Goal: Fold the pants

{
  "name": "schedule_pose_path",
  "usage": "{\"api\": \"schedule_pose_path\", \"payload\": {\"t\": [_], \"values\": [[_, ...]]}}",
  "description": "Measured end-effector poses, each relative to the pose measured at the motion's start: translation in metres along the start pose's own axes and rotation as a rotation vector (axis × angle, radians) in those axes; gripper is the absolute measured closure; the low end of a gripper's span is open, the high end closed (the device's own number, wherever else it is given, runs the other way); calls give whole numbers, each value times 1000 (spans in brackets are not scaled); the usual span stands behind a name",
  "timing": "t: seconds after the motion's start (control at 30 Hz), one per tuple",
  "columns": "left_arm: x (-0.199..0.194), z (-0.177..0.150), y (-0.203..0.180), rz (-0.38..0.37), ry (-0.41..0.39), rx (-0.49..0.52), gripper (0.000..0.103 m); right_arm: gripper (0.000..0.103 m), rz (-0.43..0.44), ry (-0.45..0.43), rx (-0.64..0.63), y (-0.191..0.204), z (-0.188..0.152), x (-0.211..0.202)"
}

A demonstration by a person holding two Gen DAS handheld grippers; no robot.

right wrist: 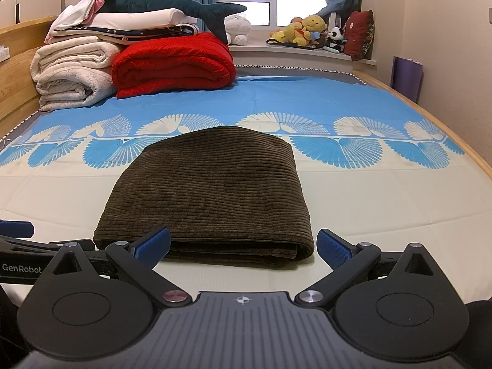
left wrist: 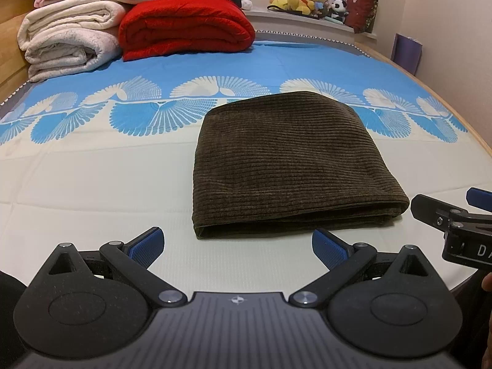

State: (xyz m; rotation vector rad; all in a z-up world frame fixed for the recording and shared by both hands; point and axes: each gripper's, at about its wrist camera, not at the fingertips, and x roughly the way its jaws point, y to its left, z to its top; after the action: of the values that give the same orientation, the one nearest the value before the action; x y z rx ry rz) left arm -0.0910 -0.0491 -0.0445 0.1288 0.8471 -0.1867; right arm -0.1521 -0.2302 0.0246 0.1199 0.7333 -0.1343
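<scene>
1. Left gripper (left wrist: 236, 246) and right gripper (right wrist: 243, 247) both spread wide, holding nothing.
2. Folded brown pants (right wrist: 209, 190) lie just beyond them on the bed sheet (right wrist: 369, 203).
3. Only the right wrist view shows the whole plush shark (right wrist: 172, 3) atop the stacked blankets (right wrist: 77, 70).

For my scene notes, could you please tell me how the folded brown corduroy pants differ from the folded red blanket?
The folded brown corduroy pants lie flat and thin near both open grippers; the folded red blanket is a thick, puffy bundle at the far end of the bed. The pants are ribbed and lie alone; the blanket sits against white blankets. Both are folded and rest on the blue-and-cream sheet.
</scene>
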Motion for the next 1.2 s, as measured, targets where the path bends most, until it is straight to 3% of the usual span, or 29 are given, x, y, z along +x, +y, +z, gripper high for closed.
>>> {"api": "schedule_pose_path", "payload": {"t": [1.2], "values": [[-1, 1, 2, -6, -9, 10, 1, 2, 2, -6, -5, 0, 1, -2]]}}
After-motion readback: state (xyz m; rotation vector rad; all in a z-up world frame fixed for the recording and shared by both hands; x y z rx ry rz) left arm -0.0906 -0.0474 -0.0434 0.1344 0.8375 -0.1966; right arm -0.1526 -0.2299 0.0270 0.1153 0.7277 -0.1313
